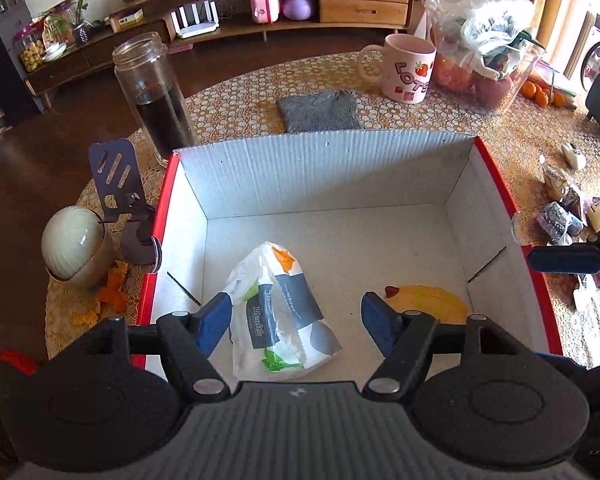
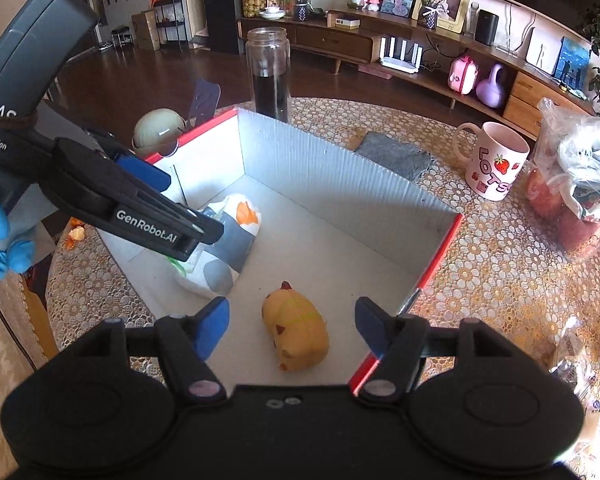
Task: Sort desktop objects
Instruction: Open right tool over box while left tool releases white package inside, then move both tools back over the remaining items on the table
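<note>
Both tongs, left [image 1: 296, 322] and right [image 2: 292, 326], gaping, empty above box [image 1: 320, 168]. Tissue pack [image 1: 280, 308], yellow toy [image 2: 296, 330] dropped in. Risk: clipping box wall on exit, knocking jar [image 1: 152, 92].

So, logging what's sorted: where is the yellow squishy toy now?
The yellow squishy toy lies on the floor of the box, right of the tissue pack, below the right gripper's open jaws.

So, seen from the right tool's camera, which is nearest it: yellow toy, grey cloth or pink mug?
1. Yellow toy, in the box just ahead of the right tool.
2. Grey cloth, on the table beyond the box.
3. Pink mug, far right; roughly level with the cloth, hard to call.
</note>
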{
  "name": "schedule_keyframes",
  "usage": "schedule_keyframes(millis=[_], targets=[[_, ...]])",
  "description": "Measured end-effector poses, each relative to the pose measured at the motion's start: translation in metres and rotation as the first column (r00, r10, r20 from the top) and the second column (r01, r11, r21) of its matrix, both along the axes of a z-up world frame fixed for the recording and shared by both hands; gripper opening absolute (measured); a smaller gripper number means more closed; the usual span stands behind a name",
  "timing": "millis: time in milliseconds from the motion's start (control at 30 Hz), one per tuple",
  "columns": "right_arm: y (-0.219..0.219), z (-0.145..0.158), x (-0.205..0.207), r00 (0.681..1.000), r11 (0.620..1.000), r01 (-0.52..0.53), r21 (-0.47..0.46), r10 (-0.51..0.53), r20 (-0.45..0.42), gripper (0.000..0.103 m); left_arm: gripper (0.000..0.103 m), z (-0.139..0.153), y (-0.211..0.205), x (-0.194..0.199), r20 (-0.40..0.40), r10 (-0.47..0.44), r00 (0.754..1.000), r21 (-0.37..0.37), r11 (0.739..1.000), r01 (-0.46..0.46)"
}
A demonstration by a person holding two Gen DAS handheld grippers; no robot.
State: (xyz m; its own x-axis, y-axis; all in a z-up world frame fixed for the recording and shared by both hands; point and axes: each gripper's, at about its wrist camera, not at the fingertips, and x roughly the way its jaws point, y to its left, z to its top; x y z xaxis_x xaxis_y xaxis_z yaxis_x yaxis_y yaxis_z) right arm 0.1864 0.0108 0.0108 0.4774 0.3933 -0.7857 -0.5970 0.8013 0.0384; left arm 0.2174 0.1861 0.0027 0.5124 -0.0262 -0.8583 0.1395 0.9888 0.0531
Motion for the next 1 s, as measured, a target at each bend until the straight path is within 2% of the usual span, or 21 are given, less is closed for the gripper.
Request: schedule_keyframes(millis=[300,600,867,1000], targets=[[-0.031,0.023,-0.041,0.997,0.998,-0.009,0.057,0.004,0.076,0.070,0.071,0.037,-0.024,-0.046,0.118,0.024,0.993,-0.022,1.000,-0.022],[-0.069,0.039,-0.073,0.990,0.992,0.016,0.124,-0.033,0.135,0.071,0.071,0.058,-0.054,-0.098,0.229,0.046,0.972,-0.029,0.999,-0.040],[-0.108,0.039,-0.098,0.978,0.983,0.065,0.172,-0.097,0.183,0.071,0.071,0.059,-0.089,-0.140,0.294,0.029,0.955,-0.031,0.999,-0.020],[-0.127,0.036,-0.108,0.969,0.977,0.098,0.189,-0.137,0.206,0.072,0.071,0.054,-0.105,-0.154,0.300,0.024,0.954,-0.061,0.998,-0.006]])
